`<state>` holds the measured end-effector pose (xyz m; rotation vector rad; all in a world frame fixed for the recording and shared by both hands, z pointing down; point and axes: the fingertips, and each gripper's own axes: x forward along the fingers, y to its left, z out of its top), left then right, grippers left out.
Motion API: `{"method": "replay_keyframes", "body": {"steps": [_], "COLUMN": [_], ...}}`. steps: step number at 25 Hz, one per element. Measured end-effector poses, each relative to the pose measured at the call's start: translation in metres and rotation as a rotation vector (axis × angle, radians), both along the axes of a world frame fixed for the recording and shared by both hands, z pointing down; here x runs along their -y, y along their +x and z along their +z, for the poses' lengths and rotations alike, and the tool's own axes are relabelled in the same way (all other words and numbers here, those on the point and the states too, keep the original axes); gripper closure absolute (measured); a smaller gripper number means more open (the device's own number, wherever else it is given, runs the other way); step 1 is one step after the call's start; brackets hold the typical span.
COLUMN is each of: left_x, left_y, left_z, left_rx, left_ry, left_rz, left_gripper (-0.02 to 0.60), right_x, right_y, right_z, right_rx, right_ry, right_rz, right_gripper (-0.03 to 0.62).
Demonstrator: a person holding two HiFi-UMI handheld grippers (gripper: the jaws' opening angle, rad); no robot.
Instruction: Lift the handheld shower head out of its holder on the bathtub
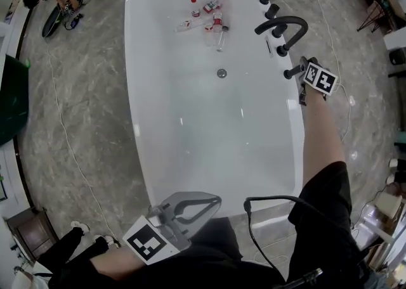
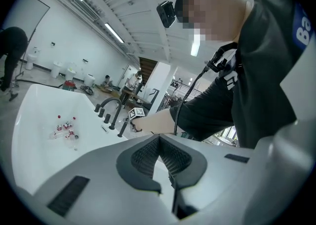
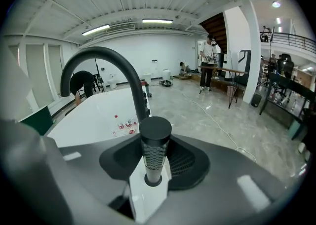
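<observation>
Two grippers in frame. Right gripper [image 1: 302, 71] is clenched on the black cylindrical handheld shower head [image 3: 155, 142], pads against both sides of its textured stem. The shower head stands upright, its base seated in the round holder on the rim of the white oval bathtub [image 1: 158, 91], just beside the black arched spout [image 1: 282, 25]. Left gripper [image 1: 216, 201] sits at the tub's near end, jaw tips together, nothing between them. Several small red-capped bottles [image 1: 212, 18] lie inside the tub.

Bottles [image 1: 209, 16] in the bathtub [image 1: 137, 123], far end; faucet [image 1: 287, 26] on right rim.
</observation>
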<state>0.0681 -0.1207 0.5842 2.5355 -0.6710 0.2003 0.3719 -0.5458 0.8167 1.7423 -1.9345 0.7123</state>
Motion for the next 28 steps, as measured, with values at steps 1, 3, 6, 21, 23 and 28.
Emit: {"method": "replay_keyframes", "body": {"steps": [1, 3, 6, 21, 23, 28], "left_x": [-0.001, -0.003, -0.007, -0.044, -0.05, -0.064], "left_y": [0.0, -0.001, 0.0, -0.01, -0.016, -0.026], "left_z": [-0.001, -0.004, -0.013, -0.085, -0.095, -0.122], "left_rx": [-0.003, -0.006, -0.004, -0.07, -0.075, -0.09], "left_ry": [-0.005, -0.014, 0.008, 0.049, 0.06, 0.092], "left_rz": [-0.004, -0.008, 0.012, 0.065, 0.071, 0.094], "left_gripper": [0.578, 0.578, 0.578, 0.578, 0.578, 0.578], "right_x": [-0.001, -0.007, -0.022, -0.125, -0.135, -0.17], "right_y": [-0.001, -0.005, -0.012, -0.029, -0.036, -0.051], "right_z": [0.0, 0.0, -0.001, -0.066, -0.082, -0.113], "right_rx": [-0.003, -0.013, -0.032, -0.045, -0.064, -0.083], "right_ry": [0.001, -0.002, -0.01, 0.046, 0.066, 0.079], "right_rz": [0.002, 0.0, -0.011, 0.049, 0.039, 0.022], "right_gripper": [0.459, 0.459, 0.461, 0.462, 0.462, 0.462]}}
